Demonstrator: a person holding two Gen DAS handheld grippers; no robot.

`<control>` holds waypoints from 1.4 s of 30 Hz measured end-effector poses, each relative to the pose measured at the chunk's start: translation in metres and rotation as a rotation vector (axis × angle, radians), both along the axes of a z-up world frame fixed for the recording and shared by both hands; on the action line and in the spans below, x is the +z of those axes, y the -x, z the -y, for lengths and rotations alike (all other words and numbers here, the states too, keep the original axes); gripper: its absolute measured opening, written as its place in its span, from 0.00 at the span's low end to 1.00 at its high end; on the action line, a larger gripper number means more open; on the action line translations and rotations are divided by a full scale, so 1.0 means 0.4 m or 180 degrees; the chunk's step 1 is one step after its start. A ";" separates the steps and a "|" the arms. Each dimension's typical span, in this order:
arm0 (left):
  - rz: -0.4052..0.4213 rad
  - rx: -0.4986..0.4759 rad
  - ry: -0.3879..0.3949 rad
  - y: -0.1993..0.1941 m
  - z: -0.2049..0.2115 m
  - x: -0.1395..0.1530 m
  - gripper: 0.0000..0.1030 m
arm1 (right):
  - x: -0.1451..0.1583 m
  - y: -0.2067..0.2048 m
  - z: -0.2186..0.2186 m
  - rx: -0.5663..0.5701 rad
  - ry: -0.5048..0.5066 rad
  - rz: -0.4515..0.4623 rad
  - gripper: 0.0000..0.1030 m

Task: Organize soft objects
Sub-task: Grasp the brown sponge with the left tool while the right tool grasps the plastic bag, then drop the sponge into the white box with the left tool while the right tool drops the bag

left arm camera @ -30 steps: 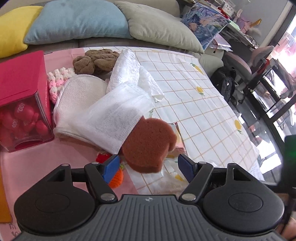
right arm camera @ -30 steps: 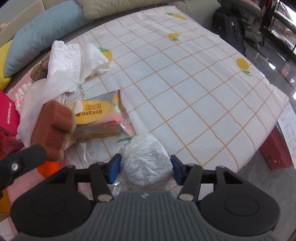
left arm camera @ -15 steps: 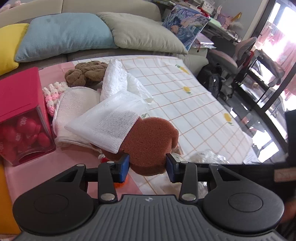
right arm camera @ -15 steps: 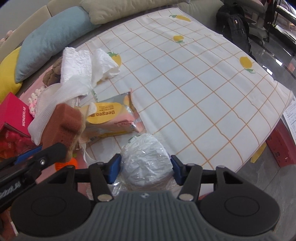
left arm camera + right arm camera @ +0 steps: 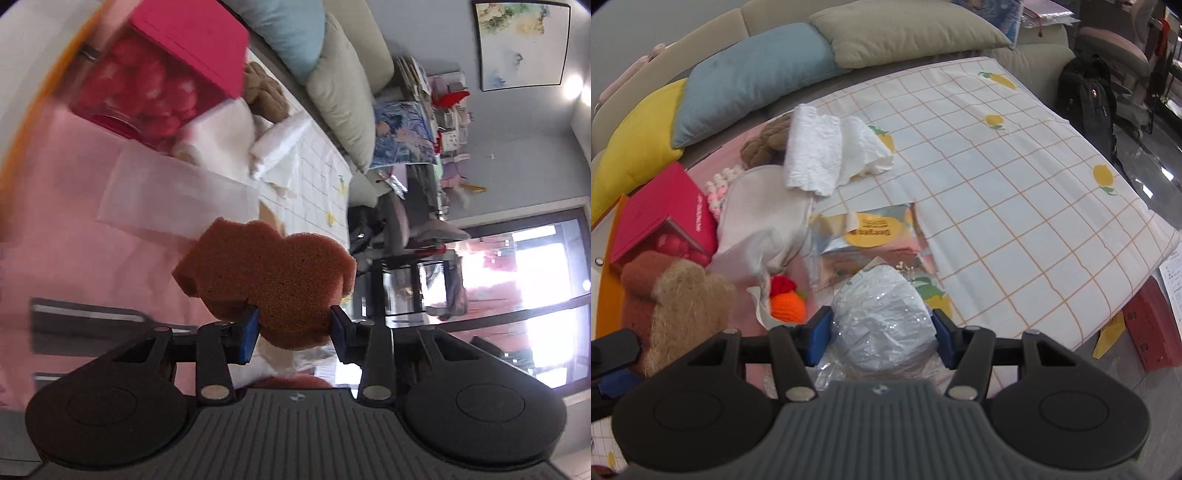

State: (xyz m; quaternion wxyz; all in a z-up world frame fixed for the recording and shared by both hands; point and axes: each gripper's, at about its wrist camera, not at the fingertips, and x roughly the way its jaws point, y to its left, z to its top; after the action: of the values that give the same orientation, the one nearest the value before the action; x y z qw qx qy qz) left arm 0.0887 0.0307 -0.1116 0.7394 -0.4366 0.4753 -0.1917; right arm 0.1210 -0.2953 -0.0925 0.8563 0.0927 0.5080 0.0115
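My left gripper (image 5: pixel 293 328) is shut on a brown heart-shaped sponge (image 5: pixel 266 280), held in the air over the pink mat (image 5: pixel 74 251); the view is rolled sideways. The right wrist view shows the same sponge (image 5: pixel 676 295) at the far left, with its tan fibrous back facing the camera. Close to the lens, my right gripper (image 5: pixel 882 336) is shut on a crumpled clear plastic bundle (image 5: pixel 882 317), its pads pressing both sides. Left on the table are white paper towels (image 5: pixel 820 151), a beige cloth (image 5: pixel 764 206), an orange knitted fruit (image 5: pixel 786 304) and a snack packet (image 5: pixel 875 236).
A red box with red balls (image 5: pixel 665 218) stands at the left edge beside a brown knotted cushion (image 5: pixel 764 140). The checked tablecloth (image 5: pixel 1015 206) stretches right to the table edge. Yellow, blue and grey pillows (image 5: pixel 750 70) line the sofa behind. A black backpack (image 5: pixel 1086 88) sits on the floor.
The left jaws closed on the brown sponge, then lifted it off the pile and rolled hard to one side. The right gripper rose a little with the plastic bundle.
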 end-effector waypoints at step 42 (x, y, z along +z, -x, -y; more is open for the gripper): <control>0.0508 0.0017 -0.3071 0.084 -0.336 0.241 0.45 | 0.260 0.011 -0.730 0.2777 0.0206 0.0999 0.55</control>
State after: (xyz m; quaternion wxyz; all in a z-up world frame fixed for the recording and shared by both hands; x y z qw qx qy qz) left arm 0.0551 0.1651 -0.0153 0.8920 -0.0293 0.4507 0.0195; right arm 0.1166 -0.0032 0.0116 0.8404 -0.1593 0.3639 0.3687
